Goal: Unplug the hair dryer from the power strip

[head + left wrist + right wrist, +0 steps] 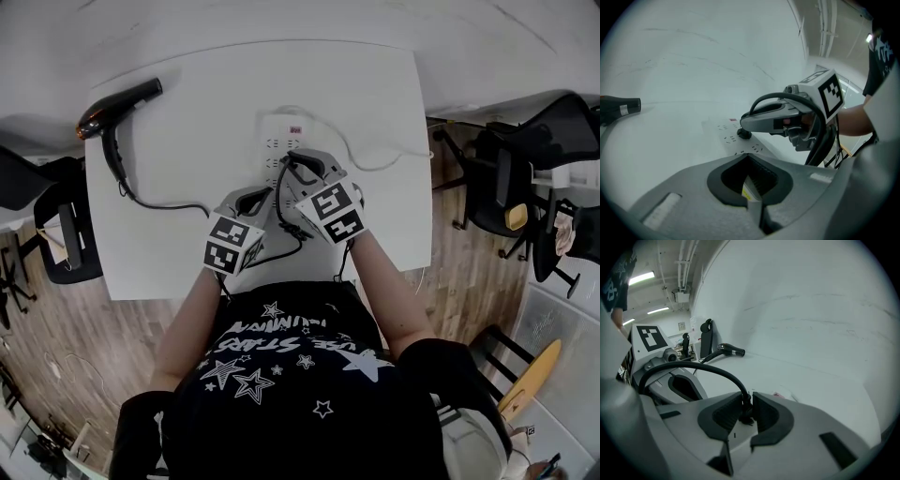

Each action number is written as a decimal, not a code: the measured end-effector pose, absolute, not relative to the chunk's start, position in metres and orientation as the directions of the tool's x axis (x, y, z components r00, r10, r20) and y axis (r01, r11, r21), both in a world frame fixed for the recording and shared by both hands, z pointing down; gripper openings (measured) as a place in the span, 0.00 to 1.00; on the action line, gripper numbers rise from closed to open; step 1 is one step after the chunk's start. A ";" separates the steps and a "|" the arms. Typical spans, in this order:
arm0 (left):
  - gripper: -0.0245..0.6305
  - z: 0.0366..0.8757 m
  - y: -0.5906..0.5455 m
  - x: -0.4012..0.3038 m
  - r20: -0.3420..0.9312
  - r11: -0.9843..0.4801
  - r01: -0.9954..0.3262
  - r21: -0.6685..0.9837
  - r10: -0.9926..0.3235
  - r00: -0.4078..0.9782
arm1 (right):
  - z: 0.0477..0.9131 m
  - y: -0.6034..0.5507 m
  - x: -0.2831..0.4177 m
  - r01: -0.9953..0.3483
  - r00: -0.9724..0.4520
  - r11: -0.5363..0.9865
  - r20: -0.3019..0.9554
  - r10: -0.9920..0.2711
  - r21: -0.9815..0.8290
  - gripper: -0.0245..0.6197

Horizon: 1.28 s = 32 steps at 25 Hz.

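Note:
The white power strip (279,142) lies at the middle of the white table (375,84). A black plug (746,412) stands in it, and its black cord (159,202) runs left to the black hair dryer (117,105) at the table's far left corner. My right gripper (289,165) is over the strip with its pads closed on the plug; in the left gripper view the right gripper's (744,126) tips sit on the plug (744,134). My left gripper (265,195) is shut with nothing between its jaws, at the strip's near end (736,140).
The strip's white cable (375,164) loops to the table's right edge. Black chairs stand to the right (525,178) and to the left (37,187) on a wooden floor. The hair dryer (730,350) lies far beyond the left gripper.

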State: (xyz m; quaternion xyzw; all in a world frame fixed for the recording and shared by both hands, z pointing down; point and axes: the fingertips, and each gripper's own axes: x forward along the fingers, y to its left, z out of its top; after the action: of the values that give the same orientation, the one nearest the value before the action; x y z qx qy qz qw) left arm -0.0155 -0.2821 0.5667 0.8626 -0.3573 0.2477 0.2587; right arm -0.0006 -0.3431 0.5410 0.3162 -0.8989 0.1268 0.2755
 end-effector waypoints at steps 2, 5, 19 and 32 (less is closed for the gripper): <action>0.05 0.566 -0.282 -0.016 0.613 -0.615 -0.743 0.264 -0.487 0.622 | 0.541 -0.344 0.002 -0.644 -0.649 0.762 0.572 -0.502 -0.062 0.15; 0.05 0.566 -0.282 -0.016 0.613 -0.619 -0.741 0.259 -0.488 0.621 | 0.542 -0.346 0.008 -0.660 -0.668 0.741 0.551 -0.501 -0.127 0.15; 0.05 0.568 -0.281 -0.014 0.633 -0.629 -0.750 0.205 -0.500 0.592 | 0.540 -0.339 0.001 -0.637 -0.624 0.770 0.597 -0.504 -0.015 0.14; 0.05 0.567 -0.281 -0.013 0.626 -0.644 -0.745 0.175 -0.511 0.589 | 0.537 -0.339 -0.001 -0.618 -0.618 0.786 0.616 -0.488 0.003 0.14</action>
State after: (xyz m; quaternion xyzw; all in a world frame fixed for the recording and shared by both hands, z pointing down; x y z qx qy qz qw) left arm -0.0127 -0.2808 0.5671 0.8651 -0.3629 0.2713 0.2150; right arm -0.0009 -0.3386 0.5375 0.3096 -0.8932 0.1054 0.3085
